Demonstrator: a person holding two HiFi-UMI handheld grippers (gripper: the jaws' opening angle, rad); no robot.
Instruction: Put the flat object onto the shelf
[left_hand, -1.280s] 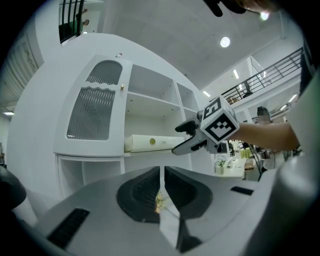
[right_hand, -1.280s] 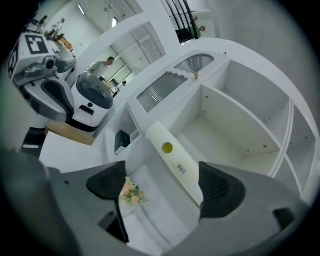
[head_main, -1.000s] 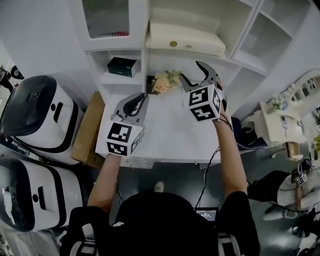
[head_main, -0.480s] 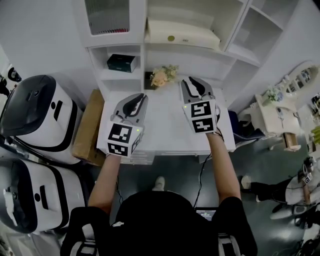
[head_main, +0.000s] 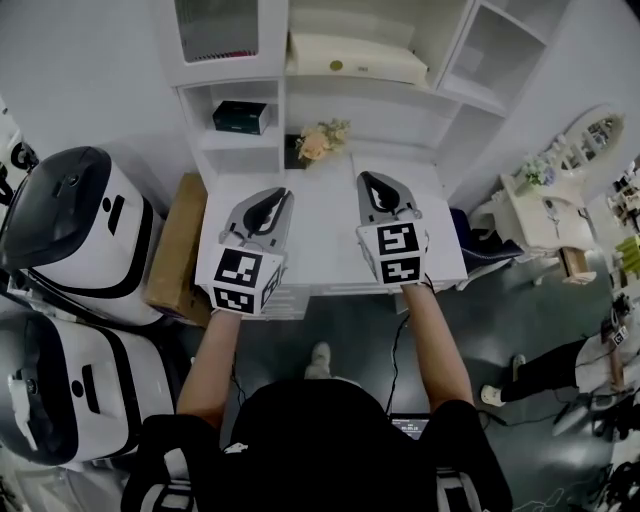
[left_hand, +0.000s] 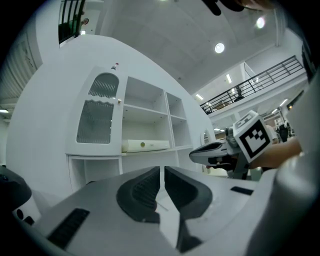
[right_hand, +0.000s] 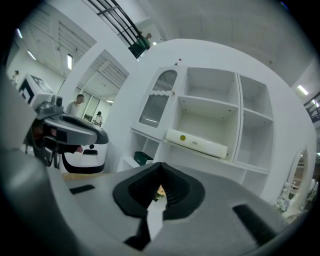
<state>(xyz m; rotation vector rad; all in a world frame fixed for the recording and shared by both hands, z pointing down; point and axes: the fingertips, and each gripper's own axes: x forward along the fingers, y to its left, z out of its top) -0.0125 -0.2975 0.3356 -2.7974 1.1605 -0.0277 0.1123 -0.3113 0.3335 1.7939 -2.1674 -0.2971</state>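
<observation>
A flat cream box (head_main: 355, 58) lies on the middle shelf of the white unit (head_main: 470, 60); it also shows in the left gripper view (left_hand: 146, 145) and the right gripper view (right_hand: 196, 143). Both grippers hover side by side over the white table (head_main: 320, 245), well short of the shelves. My left gripper (head_main: 268, 198) is shut and empty, its pads (left_hand: 145, 187) nearly touching. My right gripper (head_main: 374, 182) has just been closing and now stands shut with nothing between its jaws (right_hand: 160, 169).
A flower bunch (head_main: 317, 140) sits at the table's back edge. A dark green box (head_main: 240, 116) rests in a low left shelf. A cardboard box (head_main: 178, 250) and two white-and-black machines (head_main: 70, 230) stand left of the table. A person (head_main: 560, 370) is on the floor at right.
The right gripper has drawn back from the shelf toward the table's front, rolled upright and gone from open to shut. The left gripper has pulled back a little.
</observation>
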